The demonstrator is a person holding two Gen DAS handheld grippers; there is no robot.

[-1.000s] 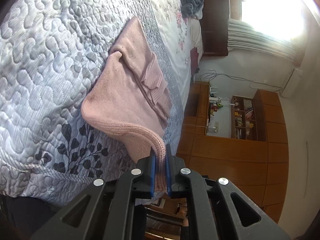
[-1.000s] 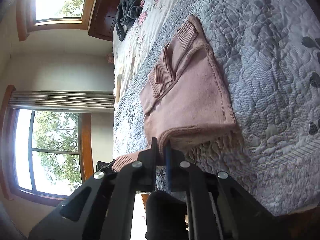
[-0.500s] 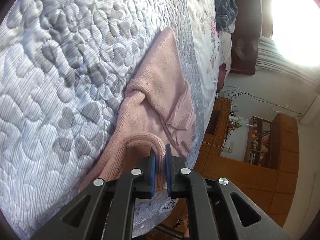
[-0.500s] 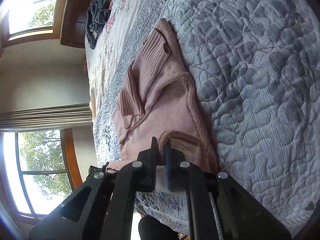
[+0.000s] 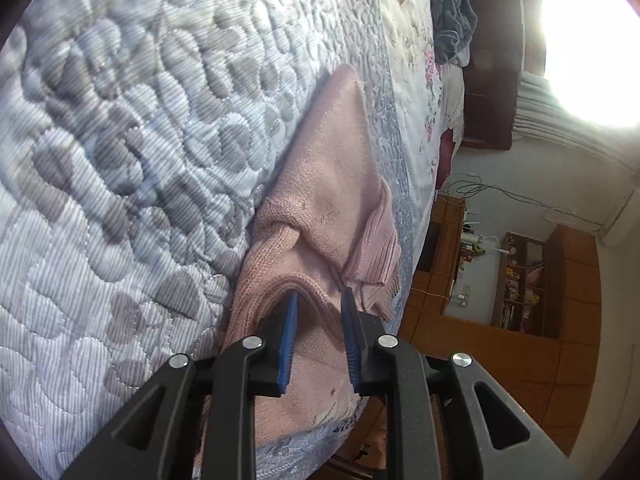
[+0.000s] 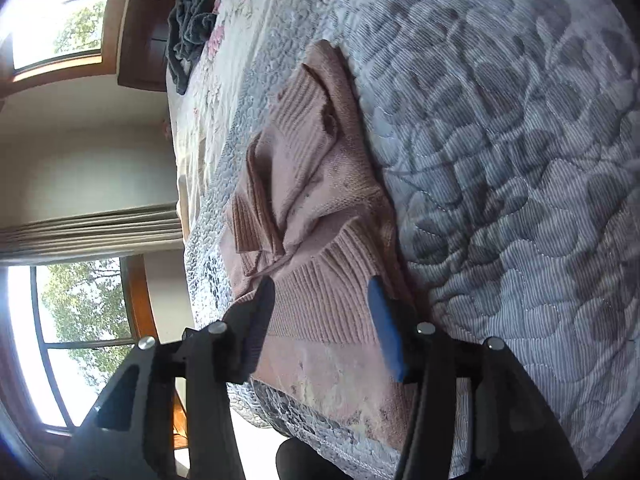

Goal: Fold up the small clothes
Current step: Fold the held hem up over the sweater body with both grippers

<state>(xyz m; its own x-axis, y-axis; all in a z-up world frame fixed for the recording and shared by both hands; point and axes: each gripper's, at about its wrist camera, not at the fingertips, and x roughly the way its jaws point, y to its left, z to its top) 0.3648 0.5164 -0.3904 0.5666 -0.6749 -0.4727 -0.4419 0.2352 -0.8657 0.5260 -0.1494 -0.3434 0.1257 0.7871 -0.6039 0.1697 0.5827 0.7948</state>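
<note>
Pink sweater (image 5: pixel 328 184) folded on quilted bed (image 5: pixel 120 160), left gripper (image 5: pixel 318 316) jaws narrowly parted around its ribbed hem, right gripper (image 6: pixel 322 304) jaws wide over it

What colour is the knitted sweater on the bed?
Pale pink sweater; the left wrist view shows it best.

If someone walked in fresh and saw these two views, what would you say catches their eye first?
Most likely the pink knitted sweater, lying folded near the edge of the grey quilted bedspread, right in front of both cameras. Next, the left claw and the right claw, both open with the sweater's ribbed hem between their blue pads. Farther off, a dark grey garment lies crumpled near the wooden headboard.
</note>
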